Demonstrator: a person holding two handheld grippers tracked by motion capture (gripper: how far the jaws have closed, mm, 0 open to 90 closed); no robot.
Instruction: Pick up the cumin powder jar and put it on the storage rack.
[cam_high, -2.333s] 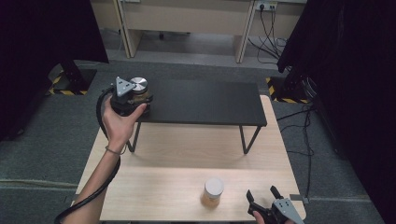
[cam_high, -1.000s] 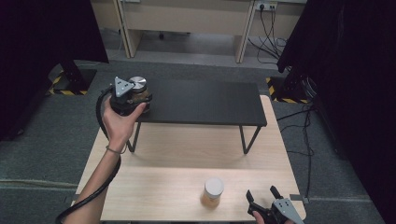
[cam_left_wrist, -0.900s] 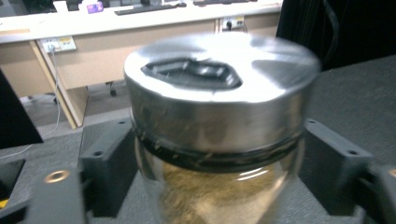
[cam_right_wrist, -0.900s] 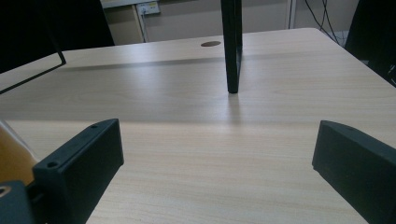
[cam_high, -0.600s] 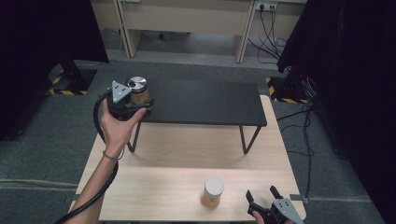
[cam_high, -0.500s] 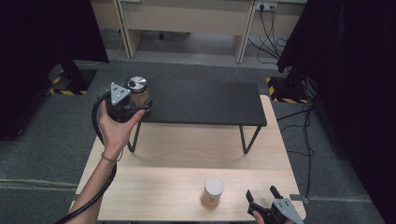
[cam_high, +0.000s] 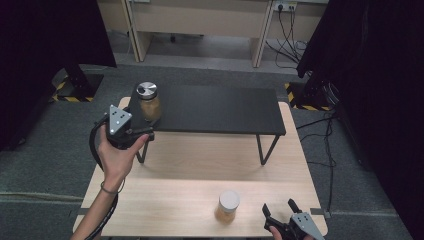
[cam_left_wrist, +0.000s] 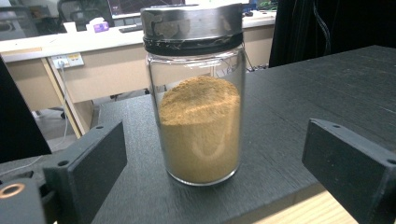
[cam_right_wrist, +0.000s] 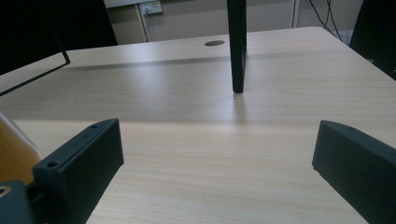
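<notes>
On far-left corner of black shelf (cam_high: 210, 107), glass jar w/ metal lid (cam_high: 148, 100) stands upright, about two-thirds full of tan-brown powder. My left gripper (cam_high: 135, 135) sits just near side of that corner, at shelf's front edge, grey three-cornered plate on top, cable looping down past my wrist. Jaws spread wide, nothing between pads; in the left gripper view the jar (cam_left_wrist: 196, 93) is centered ahead in the gap between both jaws, not touching either, clearly apart from them. Shelf top (cam_left_wrist: 327, 93) runs off to the right there.

Near edge of light wood table (cam_high: 200, 165): second jar w/ white lid (cam_high: 228, 206), also brownish contents, upright. My right gripper (cam_high: 282, 212) is just right of it at the near-right corner, jaws spread, empty. Right gripper view: bare tabletop (cam_right_wrist: 210, 140) between jaws, a black shelf leg (cam_right_wrist: 237, 46) ahead, sliver of brownish jar at left edge beside the left jaw; can't tell if touching.
</notes>
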